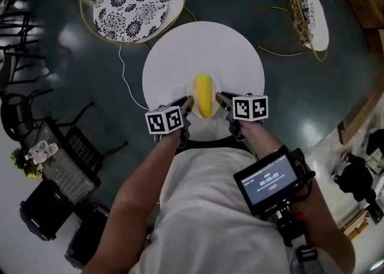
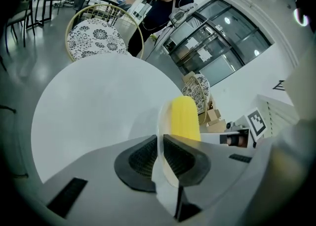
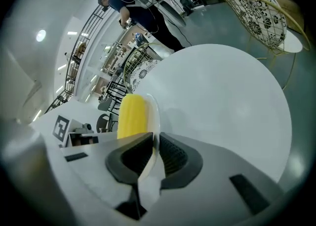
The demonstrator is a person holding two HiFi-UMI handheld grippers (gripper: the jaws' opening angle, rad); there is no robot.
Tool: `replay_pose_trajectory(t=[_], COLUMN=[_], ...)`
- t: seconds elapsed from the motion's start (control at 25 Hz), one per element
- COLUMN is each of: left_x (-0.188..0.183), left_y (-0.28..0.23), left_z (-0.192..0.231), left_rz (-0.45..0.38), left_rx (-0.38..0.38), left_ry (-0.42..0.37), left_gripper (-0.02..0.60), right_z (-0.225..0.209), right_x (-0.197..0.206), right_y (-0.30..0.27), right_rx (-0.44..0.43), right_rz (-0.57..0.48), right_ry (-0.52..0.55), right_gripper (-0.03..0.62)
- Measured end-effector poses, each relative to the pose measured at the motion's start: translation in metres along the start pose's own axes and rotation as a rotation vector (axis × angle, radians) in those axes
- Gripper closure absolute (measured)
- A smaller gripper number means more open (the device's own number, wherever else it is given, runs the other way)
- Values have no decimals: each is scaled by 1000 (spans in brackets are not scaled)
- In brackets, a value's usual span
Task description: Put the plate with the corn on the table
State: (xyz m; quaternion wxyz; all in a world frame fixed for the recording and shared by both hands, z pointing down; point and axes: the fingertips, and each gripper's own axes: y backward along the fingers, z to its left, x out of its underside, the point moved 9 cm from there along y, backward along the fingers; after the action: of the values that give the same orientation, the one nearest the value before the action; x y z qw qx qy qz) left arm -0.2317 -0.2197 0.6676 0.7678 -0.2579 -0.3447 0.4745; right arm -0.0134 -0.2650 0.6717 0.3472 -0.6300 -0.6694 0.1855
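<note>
- A wire chair with a patterned cushion [image 1: 131,6] stands on the far left side of the round white table [image 1: 204,51], apart from the work.
- The left gripper [image 1: 188,105] reaches in from the person's left. In the left gripper view its ribbed pads [image 2: 143,158] are closed on the plate's thin left rim, which is pinched between them. Taking the plate by the edge leaves its face free for the load.
- The plate [image 1: 193,89] is small and pale. It hangs between the two grippers over the near part of the table, a little toward the person from the middle. It looks about level, probably so that the load does not roll.
- The corn [image 1: 204,95] is a yellow cob. It lies along the plate's middle, pointing away from the person, with neither gripper touching it.
- A soft shadow falls on the tabletop beside the plate. I cannot tell whether the plate's underside touches the surface yet.
- The right gripper [image 1: 222,100] mirrors the left one. Its jaws are clamped on the opposite rim, as the right gripper view shows. Holding both sides shares the weight and stops the plate from tipping either way.
- The step in hand looks like the final lowering. After that, both grippers should let go together.
- A second wire chair [image 1: 309,12] stands well off to the right.
</note>
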Motion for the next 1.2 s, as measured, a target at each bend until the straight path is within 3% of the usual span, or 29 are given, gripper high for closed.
replay_pose_trajectory(t=[1.2], left_x=[-57], left_y=[-47], left_z=[6], left_rz=[16], left_rx=[-79], left_ry=[-94], left_gripper=[538], right_z=[-17], right_x=[-53], right_y=[-29], right_rx=[97], right_rz=[-74], right_ry=[3], right_gripper=[546])
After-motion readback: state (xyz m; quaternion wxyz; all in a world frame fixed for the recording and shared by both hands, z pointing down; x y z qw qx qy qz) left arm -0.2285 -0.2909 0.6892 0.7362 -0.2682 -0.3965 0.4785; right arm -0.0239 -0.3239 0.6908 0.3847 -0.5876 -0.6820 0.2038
